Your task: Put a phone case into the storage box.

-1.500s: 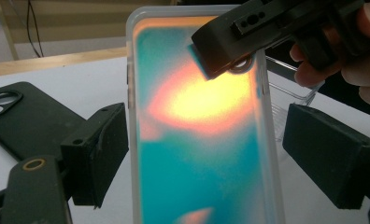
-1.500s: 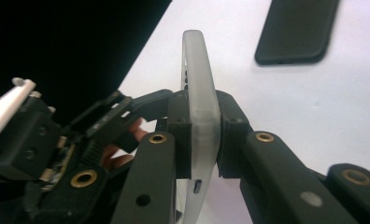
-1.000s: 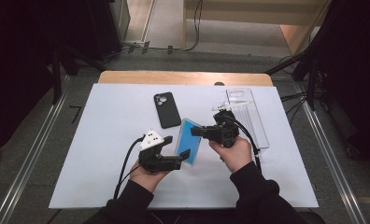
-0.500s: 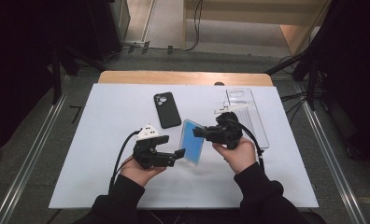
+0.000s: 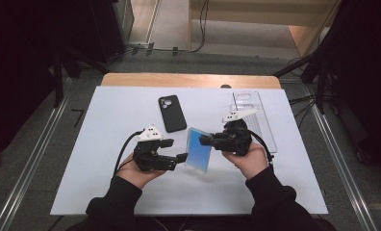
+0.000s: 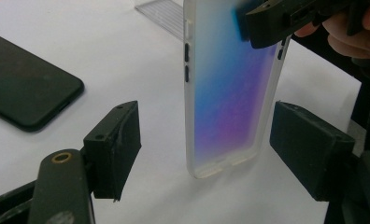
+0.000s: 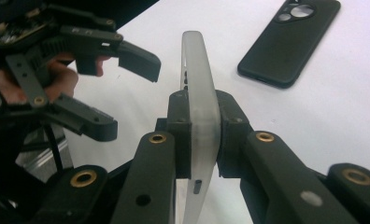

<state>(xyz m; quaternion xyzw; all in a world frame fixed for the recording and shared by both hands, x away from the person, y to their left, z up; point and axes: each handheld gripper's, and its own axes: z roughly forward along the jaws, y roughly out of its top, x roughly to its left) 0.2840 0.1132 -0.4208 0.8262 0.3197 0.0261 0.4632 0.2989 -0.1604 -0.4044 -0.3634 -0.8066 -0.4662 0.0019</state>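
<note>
A translucent phone case (image 5: 198, 150) with a blue-to-purple face hangs upright over the white table (image 5: 107, 187). My right gripper (image 5: 205, 140) is shut on its upper edge; the pads (image 7: 178, 128) pinch the rim of the case (image 7: 199, 70). In the left gripper view, the left gripper (image 6: 211, 140) straddles the lower end of the case (image 6: 230, 93), with a gap at each pad (image 6: 120, 140). Its jaws have just been closing, with the case between them but not touched. From above, the left gripper (image 5: 179, 161) sits just left of the case.
A black phone (image 5: 172, 113) lies face down behind the grippers, camera end away from me. A clear plastic case (image 5: 253, 115) lies flat at the right rear. Cables trail from both grippers toward the front edge.
My left gripper has drawn slightly left and up, away from under the case, and its jaws stand narrower. The right gripper and the case have stayed put.
</note>
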